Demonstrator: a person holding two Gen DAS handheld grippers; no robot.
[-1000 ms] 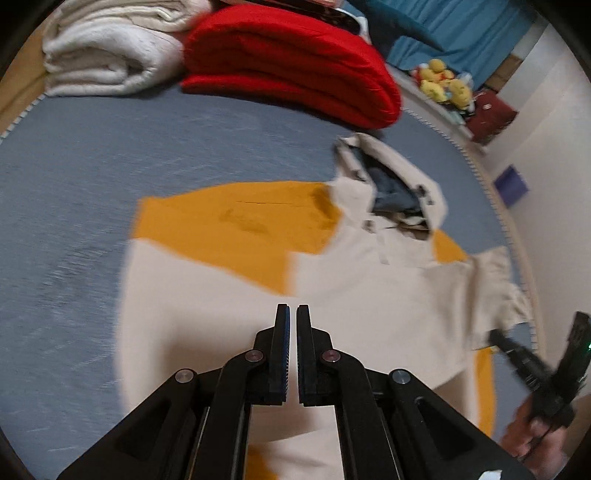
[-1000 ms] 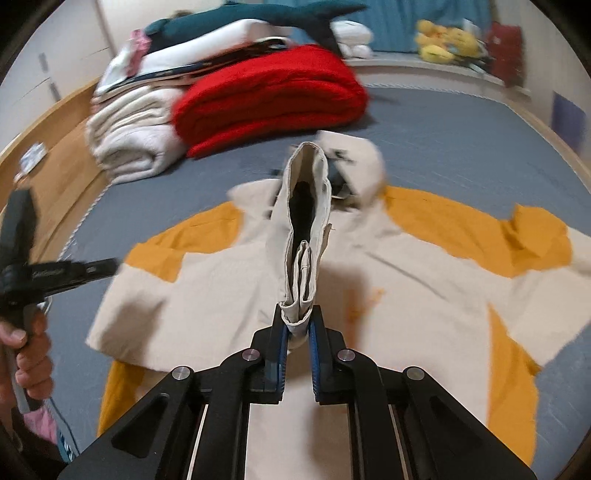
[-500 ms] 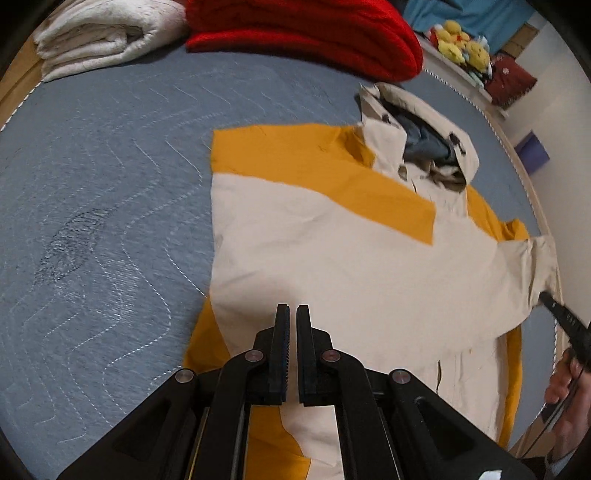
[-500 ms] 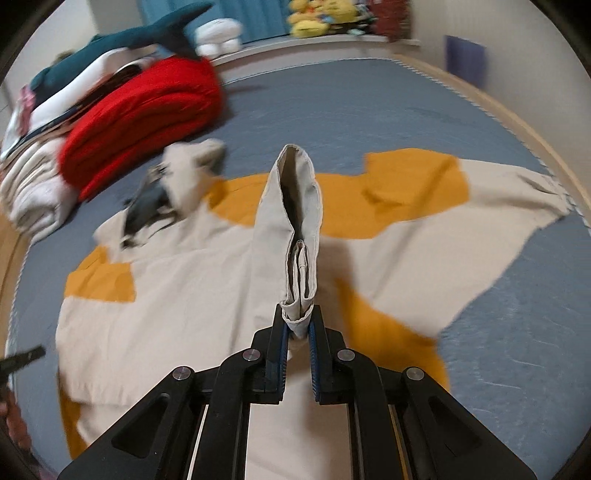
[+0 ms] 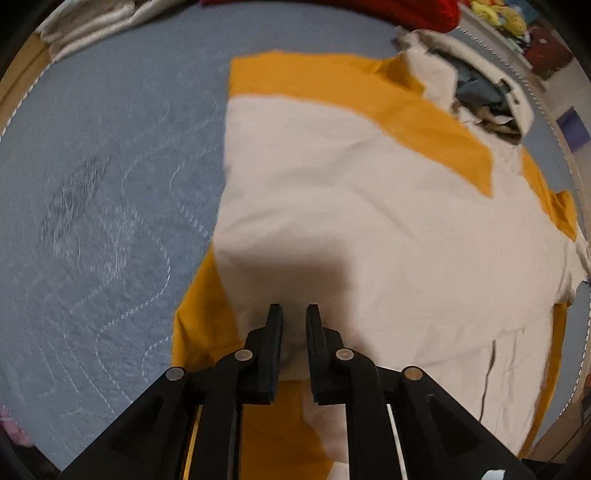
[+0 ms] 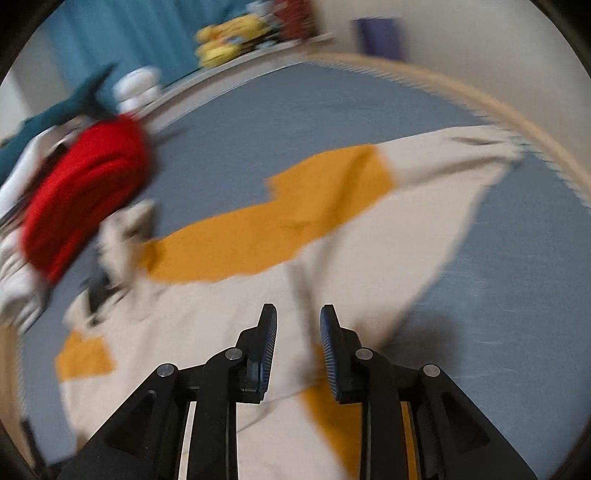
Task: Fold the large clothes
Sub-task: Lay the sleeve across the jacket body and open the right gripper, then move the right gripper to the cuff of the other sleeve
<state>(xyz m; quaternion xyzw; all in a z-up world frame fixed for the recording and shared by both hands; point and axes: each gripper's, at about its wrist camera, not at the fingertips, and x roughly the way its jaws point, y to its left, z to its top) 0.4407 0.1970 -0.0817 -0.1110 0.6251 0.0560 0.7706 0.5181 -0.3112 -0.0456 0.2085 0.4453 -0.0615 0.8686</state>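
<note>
Left wrist view: the left gripper [image 5: 293,314] points steeply down over the cream and mustard-yellow hooded jacket [image 5: 369,221], which lies spread flat on the blue-grey quilted bed cover [image 5: 110,184]. Its jaws have just been opening and stand narrowly apart, with jacket fabric seen through the gap; no fabric is pinched. The hood [image 5: 480,96] lies at the upper right, near a red folded blanket [image 5: 424,11]. Right wrist view, blurred: the right gripper [image 6: 298,325] stands above the jacket [image 6: 207,332]; its jaws have just been opening and stand moderately apart, with nothing between the pads. One sleeve [image 6: 443,162] stretches toward the bed's edge. The red blanket [image 6: 81,192] lies at the left.
</note>
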